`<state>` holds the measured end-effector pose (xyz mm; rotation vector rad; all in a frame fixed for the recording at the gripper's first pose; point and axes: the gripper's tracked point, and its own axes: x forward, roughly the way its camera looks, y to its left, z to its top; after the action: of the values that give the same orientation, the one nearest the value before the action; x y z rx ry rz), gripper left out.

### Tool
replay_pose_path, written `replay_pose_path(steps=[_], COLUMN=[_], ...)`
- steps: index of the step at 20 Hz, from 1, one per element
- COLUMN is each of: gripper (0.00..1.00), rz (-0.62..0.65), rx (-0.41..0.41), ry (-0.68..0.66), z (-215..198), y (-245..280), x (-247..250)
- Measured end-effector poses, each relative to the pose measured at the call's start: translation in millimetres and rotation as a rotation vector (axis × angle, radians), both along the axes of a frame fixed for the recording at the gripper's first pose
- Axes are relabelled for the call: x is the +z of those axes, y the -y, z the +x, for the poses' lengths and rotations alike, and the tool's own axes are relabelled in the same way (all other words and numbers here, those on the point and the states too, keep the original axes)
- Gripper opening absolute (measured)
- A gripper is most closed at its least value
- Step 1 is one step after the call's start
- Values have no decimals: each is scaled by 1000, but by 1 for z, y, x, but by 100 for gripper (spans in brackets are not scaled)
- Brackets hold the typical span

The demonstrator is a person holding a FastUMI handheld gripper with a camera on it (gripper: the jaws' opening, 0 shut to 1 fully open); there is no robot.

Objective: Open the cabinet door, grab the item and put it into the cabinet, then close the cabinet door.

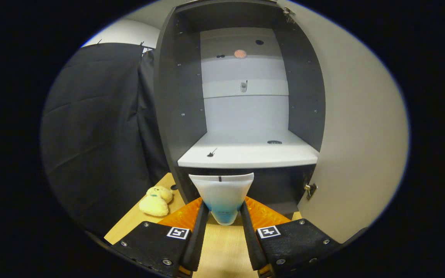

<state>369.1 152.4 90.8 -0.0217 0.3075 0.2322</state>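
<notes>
Low centre: gripper clamped on upright tube, shelf straight ahead, just above, door open.

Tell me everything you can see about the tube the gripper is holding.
The tube is soft-looking plastic, white at its flat crimped end and shading to blue lower down. It stands crimped end up, flaring wide at the top. Both fingers of the gripper press on its narrow lower part. It is held just before the open cabinet's white shelf.
</notes>
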Motion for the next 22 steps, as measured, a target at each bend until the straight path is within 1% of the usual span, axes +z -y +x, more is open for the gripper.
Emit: replay_pose_path(steps=[7, 12, 15, 21, 22], gripper=[50, 50, 49, 51, 52], rz=[58, 61, 16, -9, -14], rx=[-28, -60, -69, -108, -109], ry=[32, 26, -28, -71, -61], z=[34, 56, 51, 54, 55], y=[-8, -10, -5, 0, 1], x=[26, 30, 23, 13, 13])
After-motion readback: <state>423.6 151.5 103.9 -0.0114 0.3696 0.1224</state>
